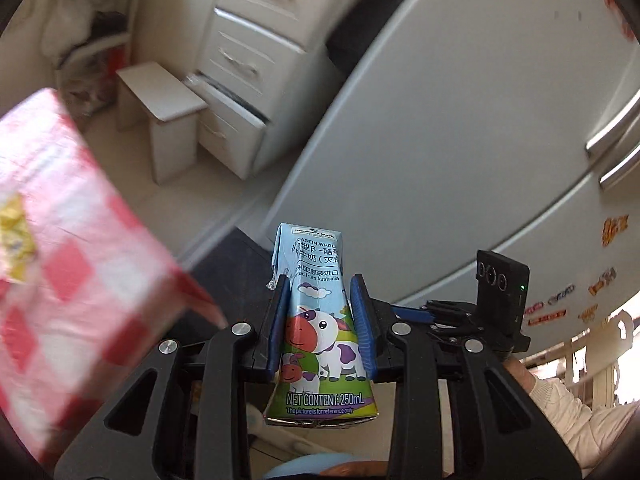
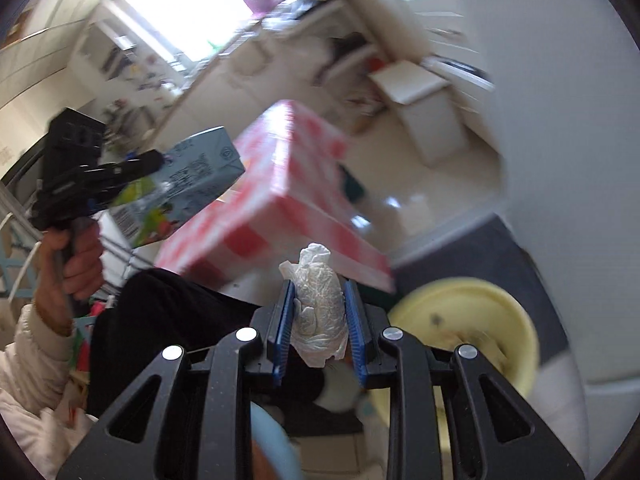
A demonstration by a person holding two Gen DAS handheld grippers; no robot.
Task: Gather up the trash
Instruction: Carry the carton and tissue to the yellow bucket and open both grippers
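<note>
milk carton [image 1: 320, 312] in left tongs [image 1: 320, 300]

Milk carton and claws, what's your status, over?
Left claw shut on milk carton. Right claw shut on crumpled tissue. Yellow bin open below right. Nothing blocking.

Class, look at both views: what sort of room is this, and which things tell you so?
Most likely a home kitchen. A big fridge with magnets, a checked tablecloth on a table, and white drawers all suggest it.
</note>
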